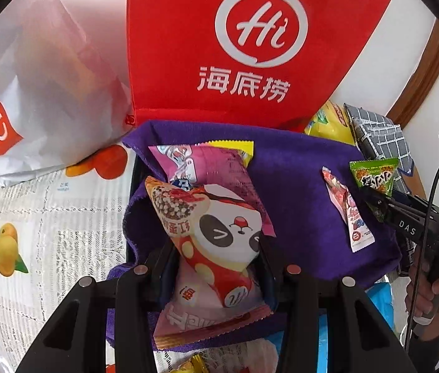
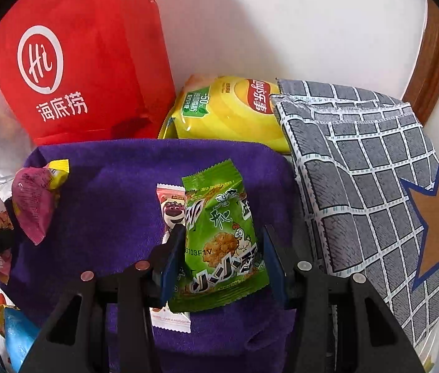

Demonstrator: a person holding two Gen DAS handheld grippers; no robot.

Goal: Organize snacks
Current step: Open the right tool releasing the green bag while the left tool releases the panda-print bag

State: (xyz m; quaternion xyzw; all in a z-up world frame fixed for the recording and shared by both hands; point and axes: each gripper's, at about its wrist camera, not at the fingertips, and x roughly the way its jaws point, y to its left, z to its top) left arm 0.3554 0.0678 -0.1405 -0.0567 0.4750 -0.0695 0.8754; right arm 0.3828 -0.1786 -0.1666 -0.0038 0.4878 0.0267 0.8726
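My left gripper [image 1: 216,261] is shut on a panda-print snack bag [image 1: 216,233] and holds it over a purple cloth [image 1: 294,180]. A pink snack bag [image 1: 210,168] lies just beyond it, with a yellow packet edge behind. My right gripper [image 2: 219,258] is shut on a green chicken-print snack packet [image 2: 219,242] above the purple cloth [image 2: 110,186]. That gripper and the green packet [image 1: 375,175] also show at the right of the left wrist view. A small pink bear packet [image 2: 171,211] lies on the cloth under the green packet; it also shows in the left wrist view [image 1: 348,214].
A red Haidilao bag [image 1: 250,43] and a white plastic bag [image 1: 42,77] stand behind the cloth. A yellow Lay's chip bag [image 2: 228,108] and a grey grid-patterned pouch [image 2: 368,171] lie at the back right. A fruit-print table cover [image 1: 48,217] lies at left.
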